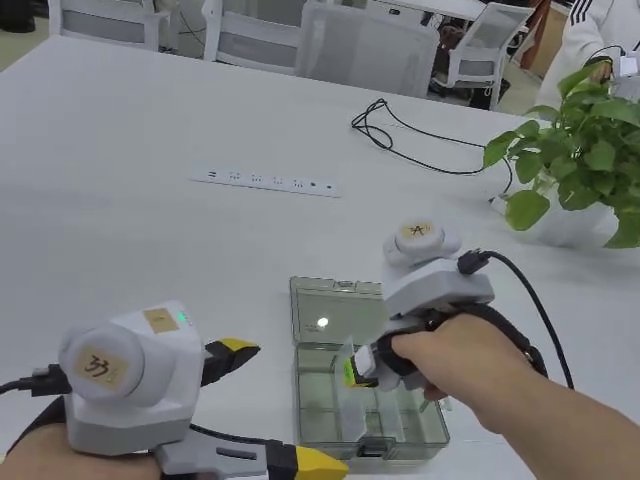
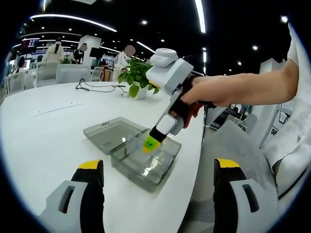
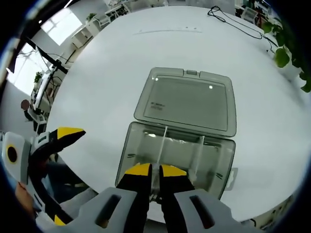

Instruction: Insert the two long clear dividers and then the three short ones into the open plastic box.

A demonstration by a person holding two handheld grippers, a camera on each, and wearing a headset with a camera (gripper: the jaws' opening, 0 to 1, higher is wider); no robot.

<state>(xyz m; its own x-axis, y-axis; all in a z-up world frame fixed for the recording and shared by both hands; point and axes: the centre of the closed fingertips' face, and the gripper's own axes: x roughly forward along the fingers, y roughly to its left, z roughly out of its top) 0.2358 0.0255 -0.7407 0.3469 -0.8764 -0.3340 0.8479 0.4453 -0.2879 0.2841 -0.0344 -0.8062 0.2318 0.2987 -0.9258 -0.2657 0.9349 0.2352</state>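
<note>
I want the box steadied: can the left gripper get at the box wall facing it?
Probably yes. The left gripper is open beside the box, with bare table between them. The right gripper, shut on a divider, works over the middle, leaving that wall free.

Grey left tool (image 1: 278, 405), right tool (image 1: 353, 372), yellow-tipped black jaws

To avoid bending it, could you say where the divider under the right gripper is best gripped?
Pinch the divider by its top edge from above, jaws across its thin faces: it stands on edge inside the box, walls blocking the sides.
</note>
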